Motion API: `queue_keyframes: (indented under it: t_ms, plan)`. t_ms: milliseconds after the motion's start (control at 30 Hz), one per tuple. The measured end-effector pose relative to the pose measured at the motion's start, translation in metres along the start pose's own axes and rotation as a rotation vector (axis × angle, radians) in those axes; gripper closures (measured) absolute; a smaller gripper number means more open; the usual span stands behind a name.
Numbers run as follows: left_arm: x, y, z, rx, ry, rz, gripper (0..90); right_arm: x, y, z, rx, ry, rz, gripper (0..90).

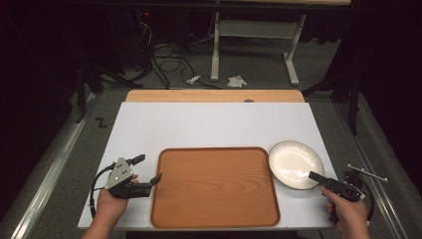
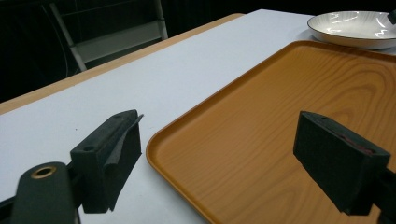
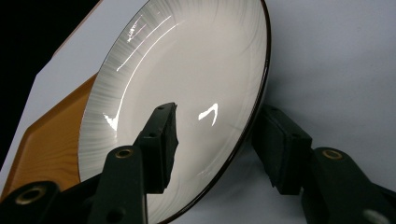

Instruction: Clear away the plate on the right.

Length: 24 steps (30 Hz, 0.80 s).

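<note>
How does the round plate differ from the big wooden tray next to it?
The plate is round, white and glossy with a dark rim; the tray is rectangular with rounded corners, matte orange-brown wood grain. The plate is much smaller than the tray. The right gripper has its open jaws either side of the plate's rim; the left gripper stands open at the tray's corner. Both rest on the white table, holding nothing.
</note>
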State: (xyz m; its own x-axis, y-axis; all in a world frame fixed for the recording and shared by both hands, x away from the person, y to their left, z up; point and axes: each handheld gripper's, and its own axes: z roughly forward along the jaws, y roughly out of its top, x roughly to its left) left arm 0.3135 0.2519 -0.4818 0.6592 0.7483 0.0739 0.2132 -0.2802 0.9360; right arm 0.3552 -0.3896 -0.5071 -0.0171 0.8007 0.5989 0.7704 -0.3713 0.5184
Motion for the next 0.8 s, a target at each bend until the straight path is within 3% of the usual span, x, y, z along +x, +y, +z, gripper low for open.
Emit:
queue_keyframes:
  t_ms: [467, 800]
  plan:
    - [-0.0015, 0.0002, 0.0004, -0.003, -0.005, 0.001, 15.7, -0.0071, 0.0034, -0.0002, 0.013, 0.023, 0.043, 59.3]
    - [-0.0019, 0.0001, 0.0012, -0.002, -0.007, 0.002, 15.7, -0.0078, 0.0041, -0.0002, 0.02, -0.009, 0.032, 69.9]
